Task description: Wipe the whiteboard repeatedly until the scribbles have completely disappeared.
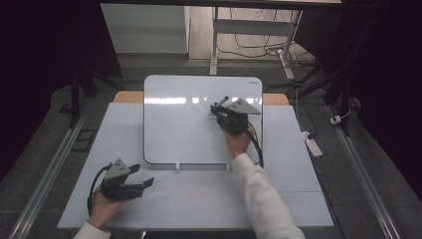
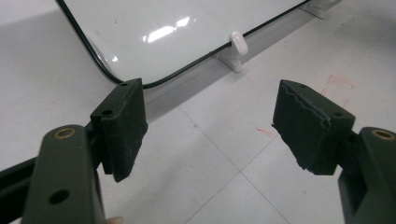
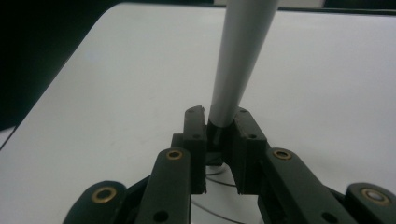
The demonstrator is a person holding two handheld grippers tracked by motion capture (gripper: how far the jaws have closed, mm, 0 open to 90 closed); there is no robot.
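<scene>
Marker clamped in right hand-held gripper (over whiteboard).

Pale counter, faintly marked in red; on it, propped in two small white clips, a white board with dark rim.
</scene>
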